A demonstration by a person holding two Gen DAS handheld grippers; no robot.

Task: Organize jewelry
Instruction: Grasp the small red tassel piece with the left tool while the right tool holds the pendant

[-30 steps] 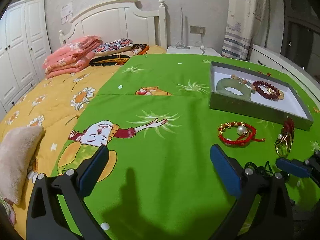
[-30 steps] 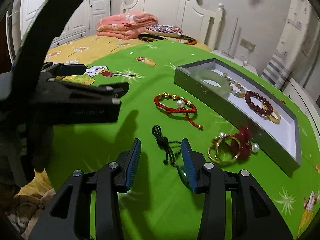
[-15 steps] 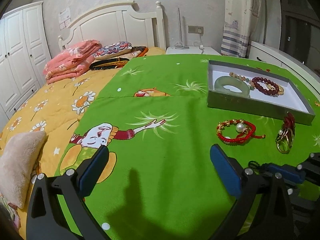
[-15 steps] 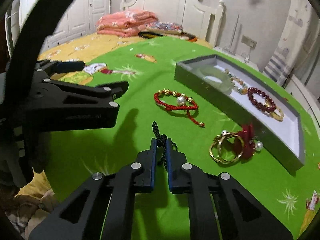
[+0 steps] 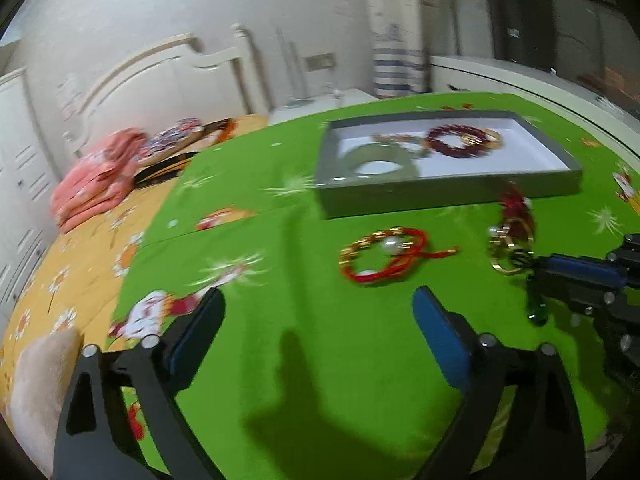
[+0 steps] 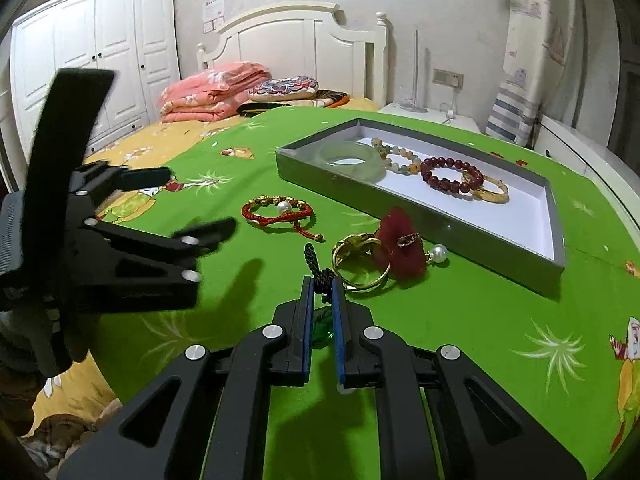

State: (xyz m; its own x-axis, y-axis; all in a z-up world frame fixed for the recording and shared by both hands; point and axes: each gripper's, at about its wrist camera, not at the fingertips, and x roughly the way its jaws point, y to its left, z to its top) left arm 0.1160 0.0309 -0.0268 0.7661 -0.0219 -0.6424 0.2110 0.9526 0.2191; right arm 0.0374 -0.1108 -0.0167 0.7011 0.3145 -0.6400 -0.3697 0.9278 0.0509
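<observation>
A grey tray (image 6: pixel 440 228) (image 5: pixel 440 196) on the green cloth holds a jade bangle (image 6: pixel 360 170), a dark red bead bracelet (image 6: pixel 448 180), a pale bead string and a gold bangle. In front of it lie a red cord bracelet (image 6: pixel 276 222) (image 5: pixel 376 276) and gold rings with a red flower (image 6: pixel 400 248) (image 5: pixel 512 236). My right gripper (image 6: pixel 322 284) (image 5: pixel 576 276) is shut on a black cord (image 6: pixel 316 264), and its green pendant (image 6: pixel 322 326) (image 5: pixel 538 314) hangs below the fingers. My left gripper (image 5: pixel 318 304) (image 6: pixel 192 200) stands open over bare cloth, left of the red cord bracelet.
The green cloth (image 5: pixel 320 360) lies over a bed with a yellow daisy quilt (image 5: pixel 80 264). Folded pink blankets (image 6: pixel 212 92) and pillows sit by the white headboard (image 6: pixel 304 44). White wardrobes (image 6: pixel 100 56) stand at the left, and a beige cushion (image 5: pixel 40 380) lies at the near left.
The right gripper shut on the black cord and lifted it, so the pendant now hangs free. The left gripper swung right toward the jewelry, and its view is blurred.
</observation>
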